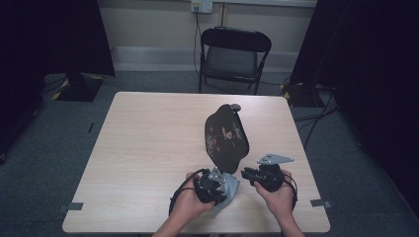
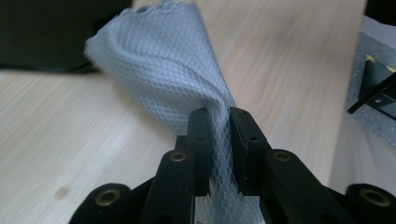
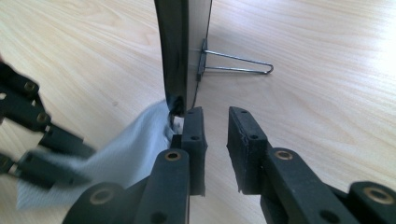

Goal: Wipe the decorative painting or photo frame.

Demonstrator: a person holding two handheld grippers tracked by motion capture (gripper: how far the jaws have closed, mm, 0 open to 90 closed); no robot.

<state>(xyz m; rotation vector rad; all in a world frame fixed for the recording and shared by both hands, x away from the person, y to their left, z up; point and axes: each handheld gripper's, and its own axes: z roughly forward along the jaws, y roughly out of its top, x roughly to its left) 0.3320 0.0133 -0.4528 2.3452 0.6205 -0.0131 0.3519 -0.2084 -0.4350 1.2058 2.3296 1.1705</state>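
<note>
Grey cloth (image 2: 163, 79), pinched by left claw (image 2: 219, 135), hides the panel's (image 3: 180, 51) foot; right claw (image 3: 217, 140) pressed together, empty.

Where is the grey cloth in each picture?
High view: the grey cloth is near the table's front edge, in the left gripper, below the dark painted board.
Left gripper view: it is in the middle, pinched between the black fingers.
Right gripper view: it is at lower left, touching the board's bottom edge.
Shared landmark: the light wooden table.
</note>
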